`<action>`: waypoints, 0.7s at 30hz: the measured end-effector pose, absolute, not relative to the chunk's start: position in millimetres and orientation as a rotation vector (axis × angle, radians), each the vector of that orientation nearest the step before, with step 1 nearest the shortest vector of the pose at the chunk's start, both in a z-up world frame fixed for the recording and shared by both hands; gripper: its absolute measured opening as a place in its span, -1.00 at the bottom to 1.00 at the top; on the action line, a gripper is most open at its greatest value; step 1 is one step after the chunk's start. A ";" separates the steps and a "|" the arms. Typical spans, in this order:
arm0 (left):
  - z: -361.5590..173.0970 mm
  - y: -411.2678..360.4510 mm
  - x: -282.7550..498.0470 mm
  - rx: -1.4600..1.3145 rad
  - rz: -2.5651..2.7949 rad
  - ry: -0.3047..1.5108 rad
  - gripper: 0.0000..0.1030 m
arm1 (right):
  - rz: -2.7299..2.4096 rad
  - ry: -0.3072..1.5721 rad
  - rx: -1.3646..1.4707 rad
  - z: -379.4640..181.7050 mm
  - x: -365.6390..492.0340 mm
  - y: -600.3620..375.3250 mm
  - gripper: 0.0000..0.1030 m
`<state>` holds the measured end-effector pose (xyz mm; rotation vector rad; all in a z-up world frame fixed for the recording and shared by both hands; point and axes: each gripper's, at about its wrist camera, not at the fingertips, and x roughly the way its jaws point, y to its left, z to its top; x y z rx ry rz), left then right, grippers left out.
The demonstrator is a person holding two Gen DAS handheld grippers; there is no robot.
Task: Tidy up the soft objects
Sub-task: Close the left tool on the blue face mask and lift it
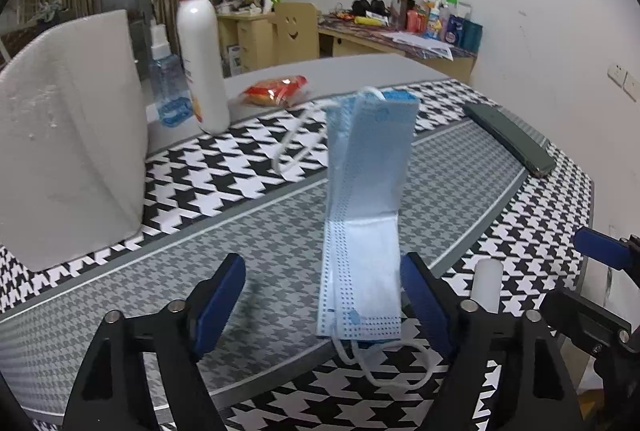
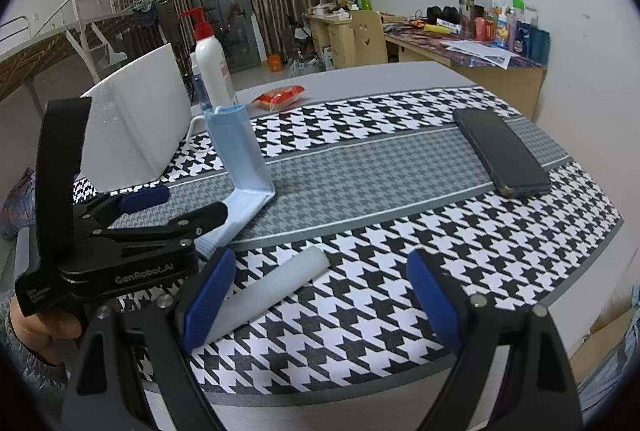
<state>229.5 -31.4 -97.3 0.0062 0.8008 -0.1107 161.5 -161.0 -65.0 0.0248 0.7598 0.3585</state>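
A blue surgical mask (image 1: 366,191) lies on the houndstooth mat, bent in the middle, with its far half standing up. It also shows in the right wrist view (image 2: 244,167). My left gripper (image 1: 322,295) is open, its blue pads either side of the mask's near half, not closed on it. It appears at the left of the right wrist view (image 2: 160,203). My right gripper (image 2: 320,295) is open and empty over the mat's near edge. A white foam tube (image 2: 272,283) lies by its left finger and shows in the left wrist view (image 1: 486,283).
A white foam block (image 1: 68,135) stands at the left. A white pump bottle (image 1: 202,55), a small blue bottle (image 1: 170,87) and a red snack packet (image 1: 276,91) sit behind. A dark phone (image 2: 502,153) lies at the right. The table edge (image 2: 360,399) is close in front.
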 end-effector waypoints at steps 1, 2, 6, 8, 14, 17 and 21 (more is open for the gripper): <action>-98.4 -33.1 230.7 0.011 -0.113 0.805 0.48 | 0.360 0.763 0.025 -66.3 161.7 -161.7 0.76; -99.7 -34.4 231.4 0.017 -0.117 0.812 0.44 | 0.361 0.765 0.025 -67.0 161.3 -161.2 0.76; -102.9 -35.5 234.8 0.010 -0.132 0.836 0.31 | 0.369 0.776 0.025 -70.1 161.3 -160.5 0.76; -104.9 -35.7 236.5 0.007 -0.136 0.853 0.22 | 0.374 0.777 0.023 -71.1 160.7 -159.8 0.76; -107.5 -44.2 237.9 0.035 -0.170 0.875 -0.20 | 0.384 0.786 0.026 -73.3 159.6 -159.5 0.76; -106.8 -45.0 236.9 0.032 -0.179 0.872 -0.50 | 0.392 0.798 0.023 -76.2 158.0 -157.1 0.76; -106.3 -41.8 234.3 0.001 -0.195 0.872 -0.75 | 0.401 0.809 0.012 -78.5 155.0 -151.4 0.76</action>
